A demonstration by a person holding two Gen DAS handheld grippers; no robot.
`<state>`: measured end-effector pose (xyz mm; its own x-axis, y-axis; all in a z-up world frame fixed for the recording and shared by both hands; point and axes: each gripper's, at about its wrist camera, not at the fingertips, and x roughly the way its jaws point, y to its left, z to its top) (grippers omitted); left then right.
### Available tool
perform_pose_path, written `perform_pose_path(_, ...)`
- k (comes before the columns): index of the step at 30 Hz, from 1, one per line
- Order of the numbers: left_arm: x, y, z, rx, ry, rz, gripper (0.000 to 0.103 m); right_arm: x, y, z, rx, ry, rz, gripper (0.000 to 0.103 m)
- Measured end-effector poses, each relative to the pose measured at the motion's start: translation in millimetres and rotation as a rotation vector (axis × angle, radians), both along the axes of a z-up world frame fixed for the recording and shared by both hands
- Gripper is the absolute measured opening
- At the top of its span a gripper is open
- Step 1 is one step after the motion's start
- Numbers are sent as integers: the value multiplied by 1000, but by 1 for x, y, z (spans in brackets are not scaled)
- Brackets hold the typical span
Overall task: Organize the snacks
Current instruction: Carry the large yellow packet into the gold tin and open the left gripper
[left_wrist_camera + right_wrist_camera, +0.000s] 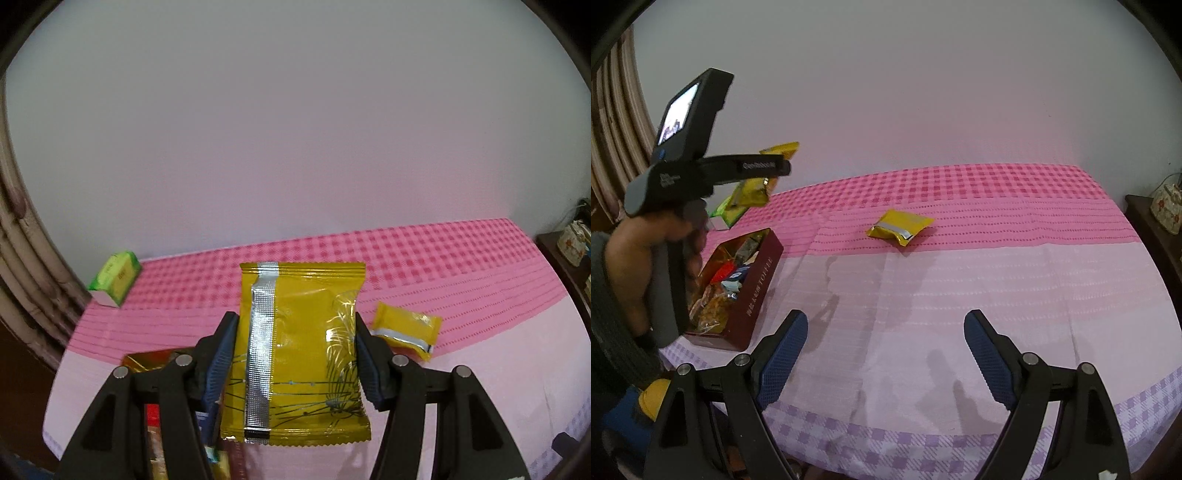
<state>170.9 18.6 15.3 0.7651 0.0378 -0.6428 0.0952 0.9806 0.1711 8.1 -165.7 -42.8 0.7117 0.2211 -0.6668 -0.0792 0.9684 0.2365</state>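
My left gripper (293, 339) is shut on a yellow snack packet (299, 354) with a silver seam, held up above the table; it also shows in the right wrist view (753, 192), above the box. A dark red snack box (738, 284) lies open at the table's left, with several wrapped snacks inside. A second yellow packet (899, 227) lies on the pink cloth mid-table; it shows right of the held packet in the left wrist view (406, 330). My right gripper (886, 350) is open and empty, low over the table's front edge.
A green carton (116, 282) lies at the table's far left corner by the wall. The pink checked tablecloth (997, 295) covers the table. A curtain (613, 155) hangs at the left. A dark side cabinet (1152, 229) with a floral tin stands at the right.
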Motion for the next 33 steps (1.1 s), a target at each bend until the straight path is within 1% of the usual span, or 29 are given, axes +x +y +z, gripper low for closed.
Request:
perform_pose_path(4,0,11,8,7,-7,28,60,0,-2,2,7,-2,-4,85)
perform_pose_path(9,-1,29,3,15,6,62,60,1,-1,2,9,2,-1,85)
perform_pose_path(13,-1,49,-9,14,32,100,60,2,1,1,8,7,3,87)
perform_pose_path(19,-2,84,-33,6,80,165,60,3,2,-3,2,15,6,88)
perform_pose_path(25,-10,118,-53,21,112,195,60,5,4,-9,-8,28,12,88)
perform_pose_path(30,-18,138,-67,24,136,210,60,6,7,-15,-19,46,19,88)
perform_pose_path(33,-23,150,-76,12,152,231,60,8,10,-18,-25,57,24,88)
